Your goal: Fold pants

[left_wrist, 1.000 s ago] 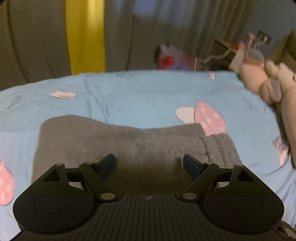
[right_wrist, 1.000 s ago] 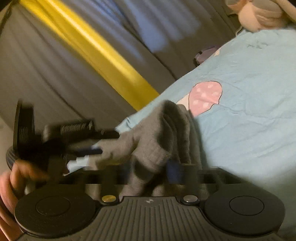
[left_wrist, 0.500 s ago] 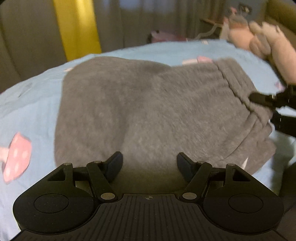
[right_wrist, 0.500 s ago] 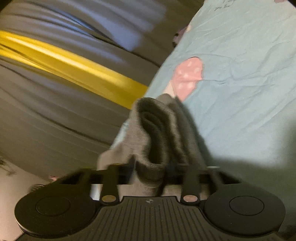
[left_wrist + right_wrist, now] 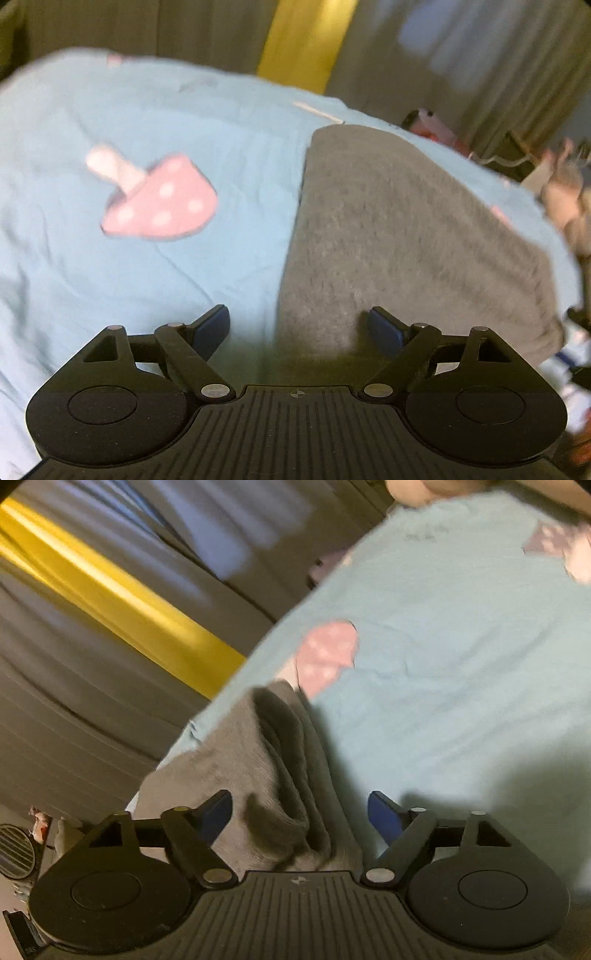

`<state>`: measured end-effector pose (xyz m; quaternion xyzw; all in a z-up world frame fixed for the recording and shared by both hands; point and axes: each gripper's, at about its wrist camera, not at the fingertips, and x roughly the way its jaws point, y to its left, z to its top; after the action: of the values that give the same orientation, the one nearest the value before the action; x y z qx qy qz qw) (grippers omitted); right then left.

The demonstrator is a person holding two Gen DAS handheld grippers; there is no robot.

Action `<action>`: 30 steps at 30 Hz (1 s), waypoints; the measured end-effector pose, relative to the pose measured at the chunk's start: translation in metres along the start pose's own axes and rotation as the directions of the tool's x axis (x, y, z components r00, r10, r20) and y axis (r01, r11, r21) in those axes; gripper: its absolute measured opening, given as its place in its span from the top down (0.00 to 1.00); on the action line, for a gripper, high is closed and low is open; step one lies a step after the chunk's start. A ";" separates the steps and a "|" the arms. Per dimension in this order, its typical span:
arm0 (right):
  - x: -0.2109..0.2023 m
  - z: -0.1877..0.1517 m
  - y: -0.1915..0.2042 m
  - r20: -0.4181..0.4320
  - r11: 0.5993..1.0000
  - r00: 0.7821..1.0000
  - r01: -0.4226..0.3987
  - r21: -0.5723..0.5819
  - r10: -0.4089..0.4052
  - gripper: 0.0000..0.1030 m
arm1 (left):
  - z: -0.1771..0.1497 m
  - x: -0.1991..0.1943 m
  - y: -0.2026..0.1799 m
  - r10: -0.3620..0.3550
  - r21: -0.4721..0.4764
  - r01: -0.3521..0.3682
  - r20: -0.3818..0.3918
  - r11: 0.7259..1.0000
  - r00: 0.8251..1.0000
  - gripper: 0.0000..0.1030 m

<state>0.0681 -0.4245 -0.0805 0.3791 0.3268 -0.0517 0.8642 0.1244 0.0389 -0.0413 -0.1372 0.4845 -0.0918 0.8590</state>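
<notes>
Since the earlier frames, the right tongs [image 5: 299, 808] have just been opening: half a second ago their pads pinched the bunched edge of the grey pants [image 5: 406, 229], and now the jaws stand spread, with the stacked folds lying loose between them and neither pad pressing on the cloth. Left tongs [image 5: 297, 325] have shifted sideways across the pants; a moment ago grey cloth filled the lower centre of the left view, whereas now the pants' straight left edge runs from upper centre down to the gap between the jaws. Their jaws, too, have just been opening and stand spread, holding nothing.

Position of the pants: in the left view the folded garment occupies the right half of the frame, lying flat on the light blue bed sheet [image 5: 110, 277]; its near left corner sits between the two blue pads, closer to the right one. In the right view the layered edge rises from the lower centre toward the middle of the frame.

Edges and free room: bare sheet extends across the whole left half of the left view, bearing a pink mushroom print [image 5: 159, 203], and across the right half of the right view. Grey curtains with a yellow stripe [image 5: 122, 602] bound the bed's far edge in both views. Both pictures are somewhat blurred.
</notes>
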 end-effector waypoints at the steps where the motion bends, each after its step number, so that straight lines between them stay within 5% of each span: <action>1: 0.006 0.002 0.001 -0.014 1.000 1.000 0.008 -0.017 -0.009 0.04 | 0.001 0.002 0.001 -0.022 -0.005 0.022 -0.013 1.000 1.000 0.14; 6: 0.055 0.009 -0.017 -0.244 0.997 0.967 -0.061 0.051 0.071 0.04 | 0.013 0.033 -0.017 -0.075 0.110 0.083 -0.078 0.990 0.994 0.12; 11: 0.073 0.020 -0.011 -0.271 0.988 0.953 -0.153 -0.035 0.138 0.04 | 0.025 0.073 -0.020 -0.157 0.047 0.166 -0.156 0.985 0.975 0.08; 14: 0.094 0.022 -0.008 -0.333 0.966 0.914 -0.255 -0.032 0.230 0.04 | 0.037 0.085 -0.016 -0.217 0.033 0.225 -0.164 0.974 0.962 0.08; 18: 0.112 0.023 0.004 -0.335 0.956 0.915 -0.275 -0.106 0.226 0.05 | 0.055 0.103 -0.023 -0.245 0.056 0.259 -0.186 0.964 0.952 0.08; 21: 0.111 0.020 0.001 -0.305 0.952 0.925 -0.277 -0.127 0.228 0.22 | 0.058 0.117 -0.035 -0.241 0.106 0.261 -0.171 0.959 0.955 0.07; 24: 0.105 0.019 -0.008 -0.311 0.947 0.914 -0.304 -0.103 0.260 0.29 | 0.057 0.120 -0.033 -0.271 0.096 0.285 -0.137 0.954 0.953 0.07; 27: 0.111 0.020 -0.008 -0.308 0.948 0.914 -0.305 -0.094 0.264 0.22 | 0.057 0.116 -0.025 -0.286 0.093 0.296 -0.108 0.951 0.952 0.13; 30: 0.113 0.023 -0.010 -0.303 0.949 0.911 -0.311 -0.058 0.280 0.08 | 0.051 0.109 -0.022 -0.277 0.111 0.286 -0.091 0.952 0.957 0.30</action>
<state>0.1646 -0.4291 -0.1432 0.3814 0.3916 0.1533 0.8232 0.2236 -0.0059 -0.0968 -0.1483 0.4852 -0.2480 0.8253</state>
